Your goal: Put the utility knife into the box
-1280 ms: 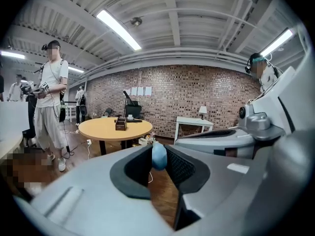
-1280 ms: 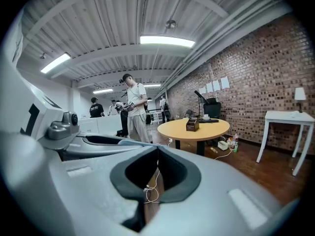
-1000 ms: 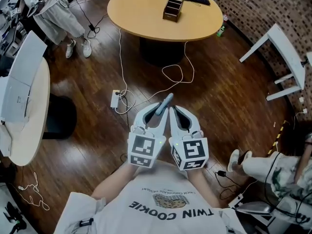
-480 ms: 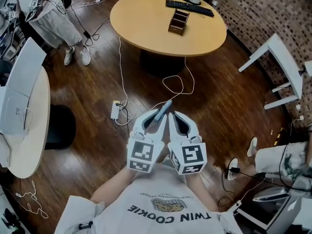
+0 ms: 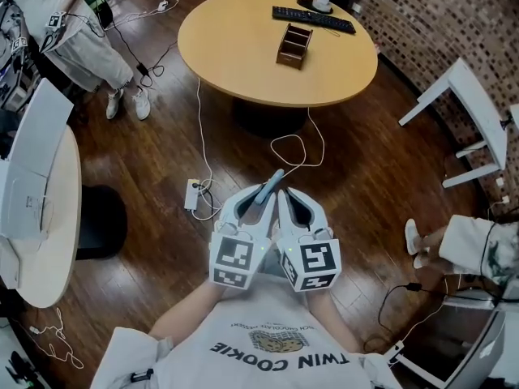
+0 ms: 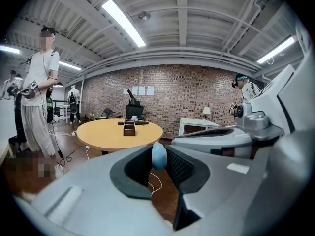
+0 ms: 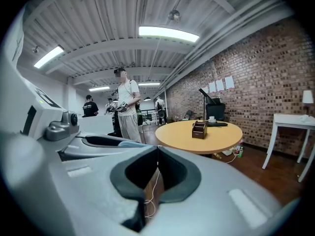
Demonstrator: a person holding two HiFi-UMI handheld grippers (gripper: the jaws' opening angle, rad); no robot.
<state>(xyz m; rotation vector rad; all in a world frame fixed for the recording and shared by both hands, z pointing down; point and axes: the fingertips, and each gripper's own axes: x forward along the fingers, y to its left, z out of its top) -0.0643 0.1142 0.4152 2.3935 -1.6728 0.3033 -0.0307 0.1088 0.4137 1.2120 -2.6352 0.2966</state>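
Since a second ago, the tabletop (image 5: 243, 47) and box (image 5: 293, 45) have slid lower in the head view, nearer the claws, while both claws have stayed side by side in front of the person's chest. Both hands hold them low and close together, marker cubes toward the body, tips pointing ahead at the tabletop.

The left claw (image 5: 266, 193) is closed partway on the knife (image 5: 272, 181), whose blue-grey end sticks out past its tips. The right claw (image 5: 283, 197) has its jaws pressed together with nothing between them. The box stands well ahead of both claws on the tabletop, with a keyboard (image 5: 313, 19) beyond it.

Only the head view shows the knife slanting along the left claw and a white cable (image 5: 296, 148) on the floor ahead of the tips. The left gripper view shows just the knife's rounded end squeezed between the pads (image 6: 179, 167), with the box far ahead. The right gripper view shows the box ahead, slightly right, and the left claw alongside.
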